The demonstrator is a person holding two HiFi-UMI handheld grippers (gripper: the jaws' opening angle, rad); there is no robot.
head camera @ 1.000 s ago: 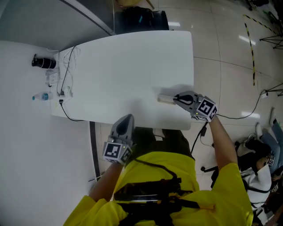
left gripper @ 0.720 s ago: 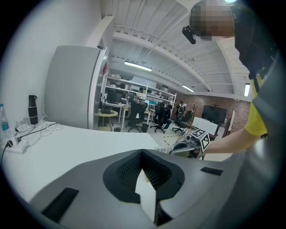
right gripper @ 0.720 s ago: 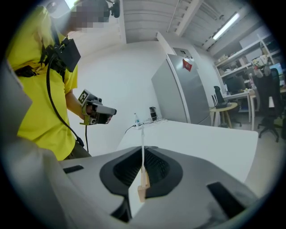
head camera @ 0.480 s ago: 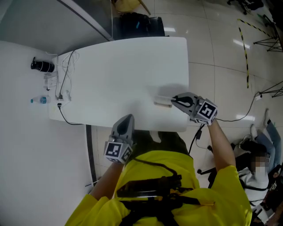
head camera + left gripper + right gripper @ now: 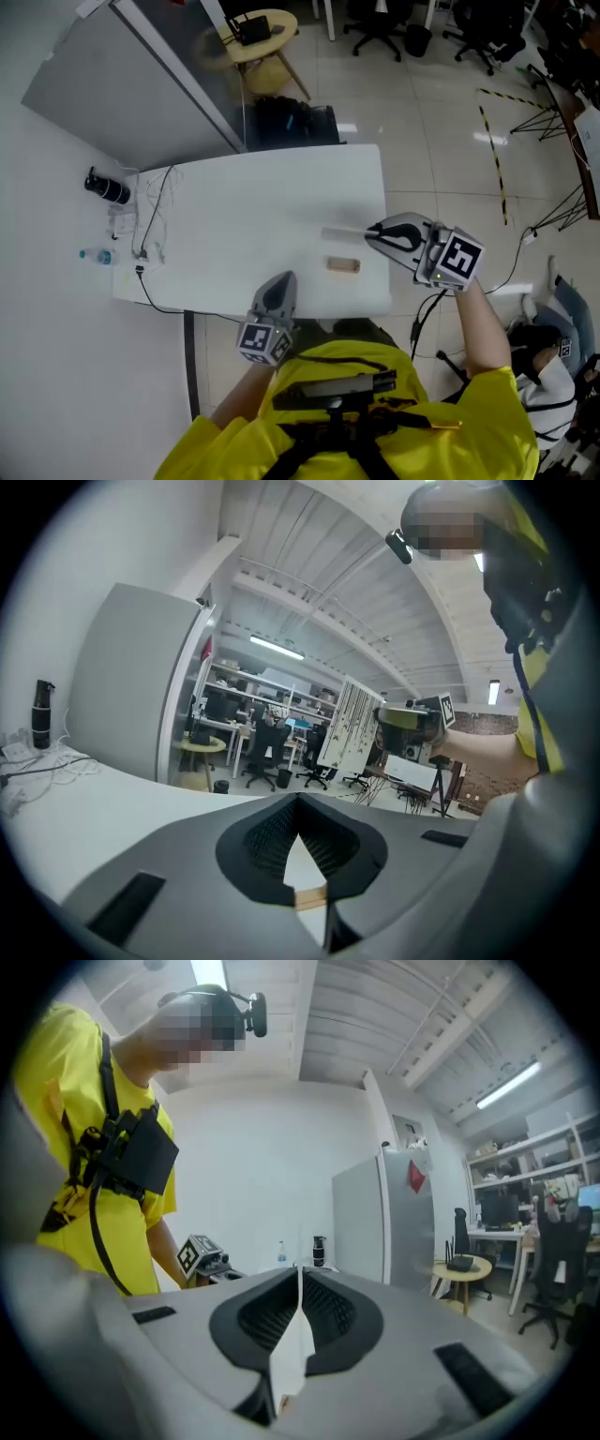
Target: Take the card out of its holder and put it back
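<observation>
Right gripper (image 5: 371, 232) reaches over the table (image 5: 253, 211), fingers (image 5: 396, 234) pinching the card (image 5: 339, 231).

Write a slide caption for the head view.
Right gripper holds thin white card clear of small wooden holder on white table.

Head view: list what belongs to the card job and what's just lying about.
Job: card, clamped in the right gripper; wooden holder, empty.
Lying about: black flask; cables; small water bottle.
</observation>
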